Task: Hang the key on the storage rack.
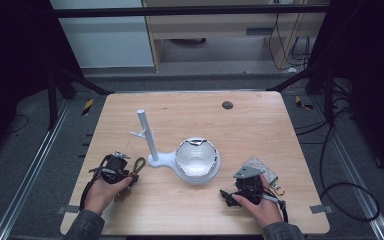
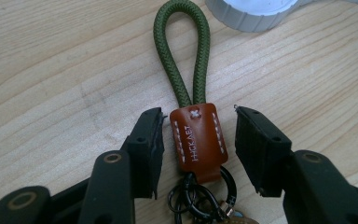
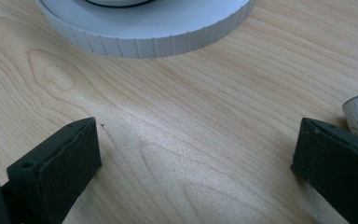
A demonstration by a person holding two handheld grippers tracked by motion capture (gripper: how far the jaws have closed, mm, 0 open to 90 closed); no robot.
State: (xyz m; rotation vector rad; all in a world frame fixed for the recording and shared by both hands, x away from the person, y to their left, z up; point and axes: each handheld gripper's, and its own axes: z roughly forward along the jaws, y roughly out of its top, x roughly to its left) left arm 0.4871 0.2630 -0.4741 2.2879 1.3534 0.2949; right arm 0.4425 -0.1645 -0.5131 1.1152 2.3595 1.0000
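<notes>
From above, my left tool (image 1: pixel 126 170) sits at the near left of the table (image 1: pixel 260 125) by the keychain (image 1: pixel 138 167), beside the white stand (image 1: pixel 152 150); my right tool (image 1: pixel 237 192) rests near right. Along the left tool, the jaws stand open around the brown leather tab (image 2: pixel 198 140), not yet touching it, olive cord loop (image 2: pixel 182 51) lying ahead: I judge closing comes next. My right tool's jaws gape over bare wood.

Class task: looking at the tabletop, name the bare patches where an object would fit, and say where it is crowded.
Free: the far strip behind the white stand, around the dark disc; the far left and far right corners. Crowded: the near half, where the bowl, keychain, left gripper, right gripper and patterned pouch sit.
</notes>
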